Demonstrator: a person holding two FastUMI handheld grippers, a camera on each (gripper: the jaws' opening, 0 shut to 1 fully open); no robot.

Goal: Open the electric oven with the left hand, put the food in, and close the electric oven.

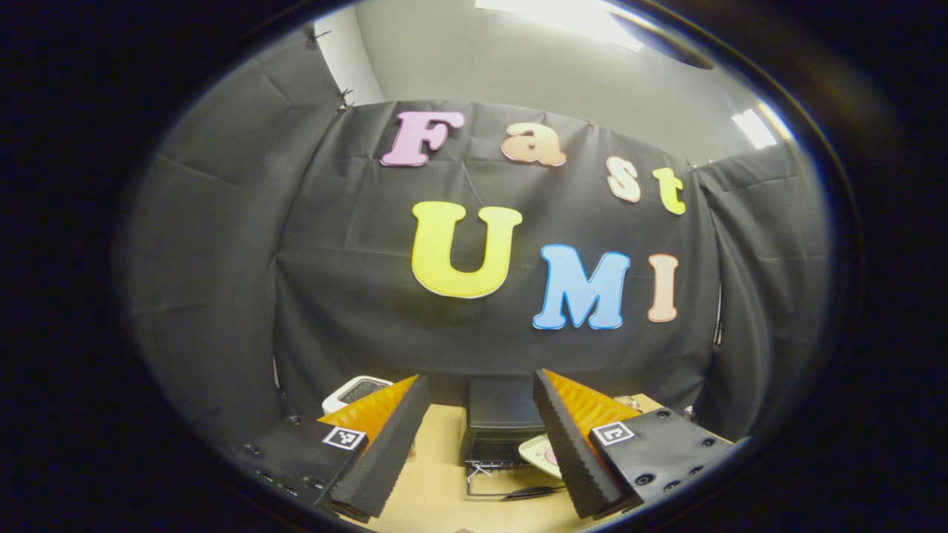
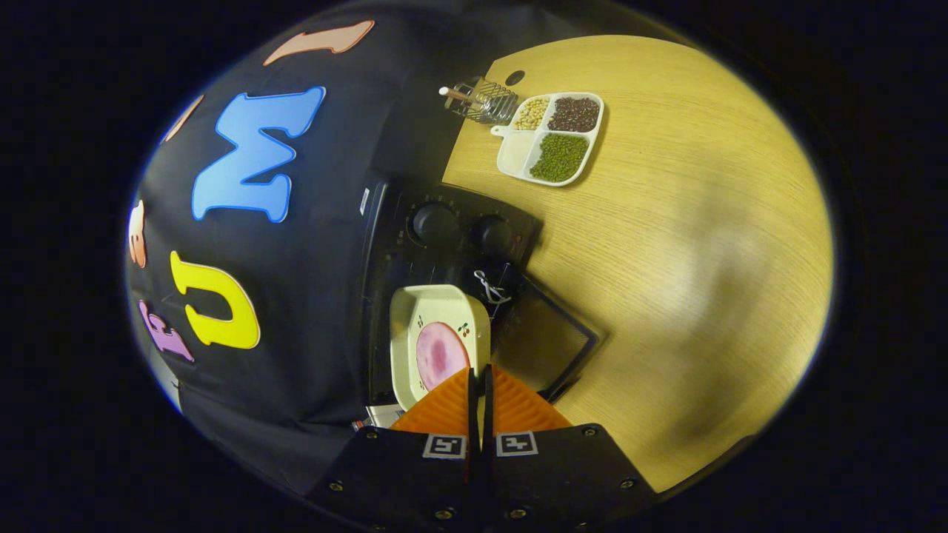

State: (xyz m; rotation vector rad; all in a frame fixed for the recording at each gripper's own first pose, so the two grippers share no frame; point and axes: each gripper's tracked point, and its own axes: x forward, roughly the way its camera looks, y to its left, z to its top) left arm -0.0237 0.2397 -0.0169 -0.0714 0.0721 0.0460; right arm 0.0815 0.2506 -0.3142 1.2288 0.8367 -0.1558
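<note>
**Oven door down, plate held at the opening**

Right hand-held gripper (image 2: 478, 385) is closed, fingers pinching the near rim of the plate (image 2: 437, 333) w/ pink food (image 2: 441, 355) on it. Plate sits at the oven (image 2: 444, 237) mouth, over the dropped door (image 2: 548, 340). Left hand-held gripper (image 1: 481, 437) is wide open, holding nothing, well back from the oven (image 1: 503, 414). Counter (image 2: 703, 259) is bare right of the door; divided bean tray (image 2: 552, 137) and wire holder (image 2: 485, 102) lie near the far edge.

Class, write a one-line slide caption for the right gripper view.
Right gripper, fingers closed on the cream plate of pink food, carries it toward the open black oven.
</note>
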